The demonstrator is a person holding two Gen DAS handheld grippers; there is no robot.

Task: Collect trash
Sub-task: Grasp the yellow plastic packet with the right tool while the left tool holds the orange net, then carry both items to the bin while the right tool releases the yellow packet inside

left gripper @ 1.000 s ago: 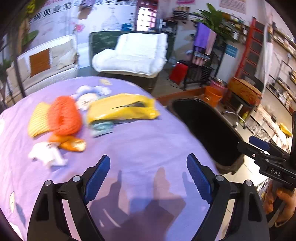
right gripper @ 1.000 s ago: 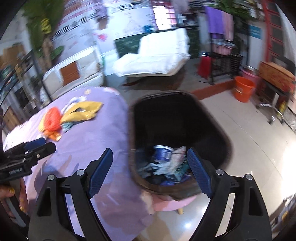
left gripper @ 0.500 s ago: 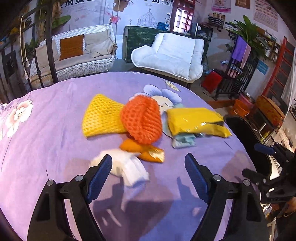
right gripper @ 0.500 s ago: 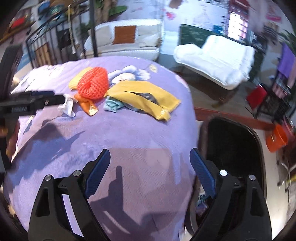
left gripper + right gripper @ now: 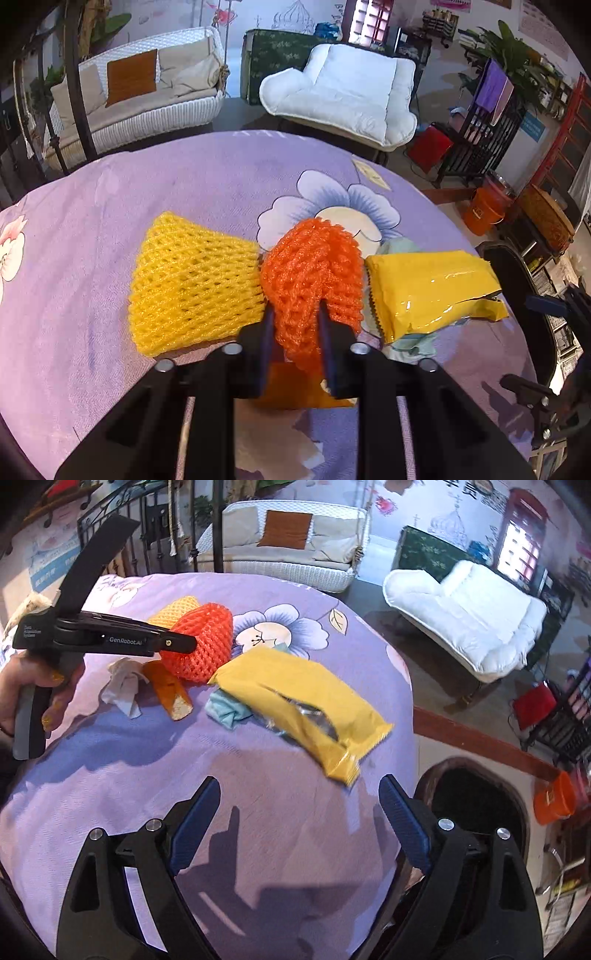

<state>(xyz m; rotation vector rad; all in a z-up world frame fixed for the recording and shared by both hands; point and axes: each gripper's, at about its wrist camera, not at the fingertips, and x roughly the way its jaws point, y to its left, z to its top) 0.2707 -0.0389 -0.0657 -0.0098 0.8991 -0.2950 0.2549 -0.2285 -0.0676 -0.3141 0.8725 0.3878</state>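
Note:
My left gripper (image 5: 295, 325) is shut on the near end of an orange foam net (image 5: 314, 269), which lies on the purple tablecloth; it shows in the right wrist view too (image 5: 201, 648). A yellow foam net (image 5: 192, 288) lies left of it. A yellow wrapper (image 5: 428, 291) lies to the right, over a light blue scrap (image 5: 227, 710). An orange peel (image 5: 168, 690) and a white tissue (image 5: 123, 685) lie beneath the left gripper (image 5: 184, 642). My right gripper (image 5: 299, 823) is open and empty above the tablecloth, short of the yellow wrapper (image 5: 299, 705).
A black trash bin (image 5: 476, 808) stands on the floor by the table's right edge; it also shows in the left wrist view (image 5: 524, 295). The purple flowered tablecloth (image 5: 258, 794) covers the round table. Sofas, a rack and an orange bucket (image 5: 556, 801) stand beyond.
My left gripper has moved forward over the trash pile and closed on the orange net. My right gripper has swung from above the bin to over the table, still open.

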